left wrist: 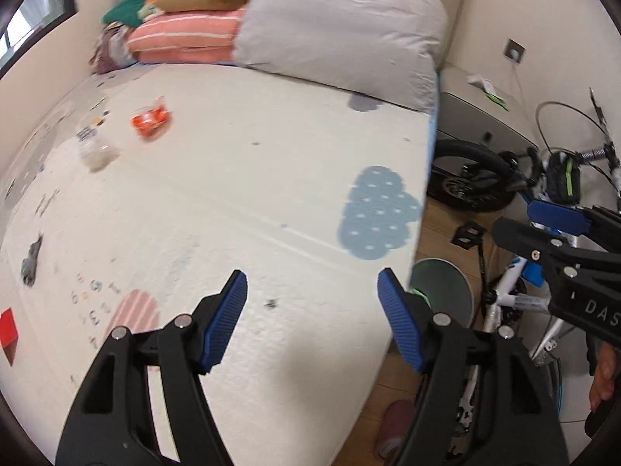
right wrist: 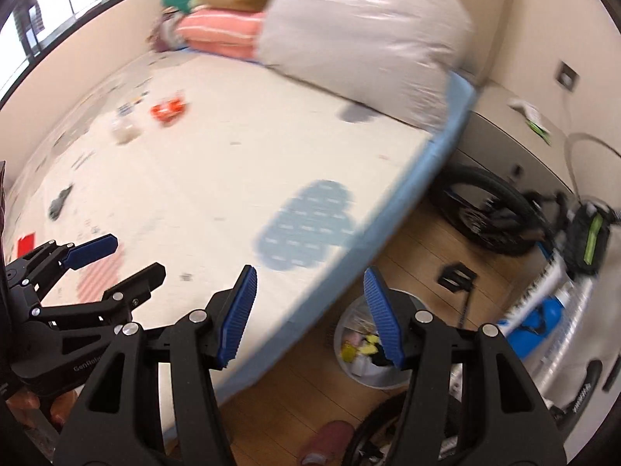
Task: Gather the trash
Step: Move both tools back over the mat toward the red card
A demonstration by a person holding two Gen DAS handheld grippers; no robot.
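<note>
Left to right, mostly per left wrist cam. Far L edge of the play mat [left wrist: 240, 178]: a small red block [left wrist: 8, 334] and a dark scrap [left wrist: 32, 258]. Further up-left, a pale crumpled wrapper [left wrist: 95, 151] w/ an orange-red wrapper [left wrist: 152, 119] just beside it, both lying on the mat, well apart from both grippers. Behind them, folded pink striped bedding [left wrist: 182, 40] and a big white bag-like bundle [left wrist: 341, 23] against the wall.

Left gripper [left wrist: 312, 320] hangs over the mat's near part, jaws spread wide, nothing btwn the pads. A blue cloud print [left wrist: 378, 213] sits near the mat's R edge.

Off the mat, on wood floor: a round trash bin [right wrist: 372, 345] w/ yellow and white scraps inside, close to the mat edge. Right gripper [right wrist: 310, 316] is above the mat edge and bin, jaws apart, holding nothing.

Far R: a bicycle [left wrist: 504, 178] lying by a grey cabinet [left wrist: 473, 116]. Frames are motion-blurred.
</note>
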